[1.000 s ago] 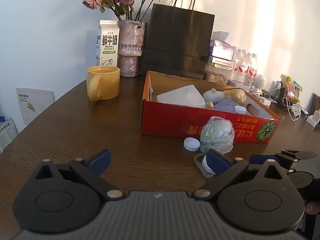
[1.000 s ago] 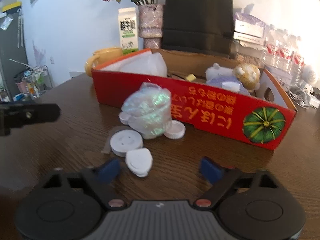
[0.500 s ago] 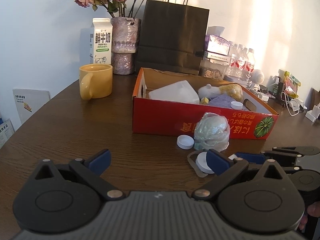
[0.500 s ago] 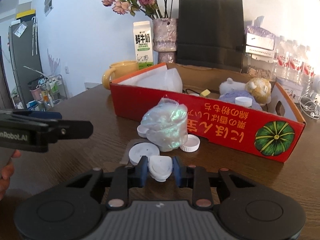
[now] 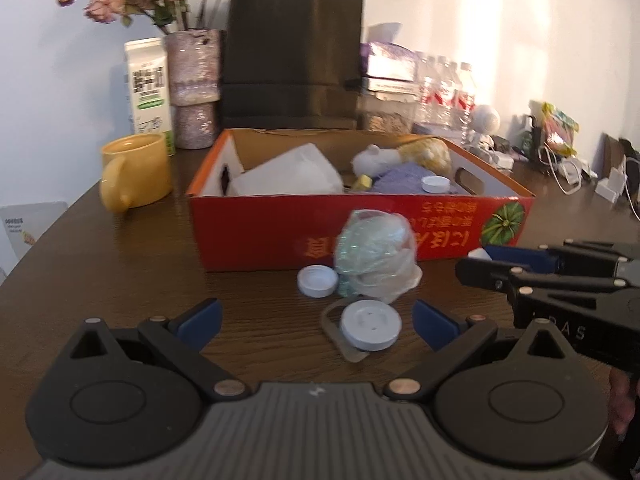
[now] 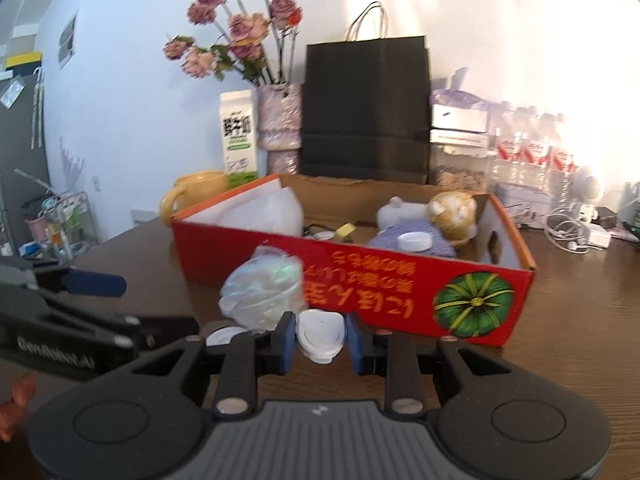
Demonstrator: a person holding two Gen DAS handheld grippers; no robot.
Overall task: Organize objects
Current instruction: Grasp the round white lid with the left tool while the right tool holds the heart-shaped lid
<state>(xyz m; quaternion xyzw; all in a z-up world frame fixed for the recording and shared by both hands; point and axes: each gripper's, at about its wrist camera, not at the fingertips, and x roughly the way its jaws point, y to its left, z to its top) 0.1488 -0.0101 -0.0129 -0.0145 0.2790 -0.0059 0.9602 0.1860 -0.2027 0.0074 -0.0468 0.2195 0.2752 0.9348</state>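
While the left gripper (image 5: pixel 316 322) hangs with jaws apart over a round white disc (image 5: pixel 370 327) on the desk (image 5: pixel 120 280), the right gripper (image 6: pixel 320 338) is clamped on a small white plastic lid (image 6: pixel 321 334), lifted before the red box (image 6: pixel 400 300). Light, rigid and slick, it looks best pinched across its rim.

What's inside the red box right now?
Inside the red box: a white container, white and yellow plush toys, a purple cloth with a white cap on it, and a small yellow piece. The near wall hides the floor.
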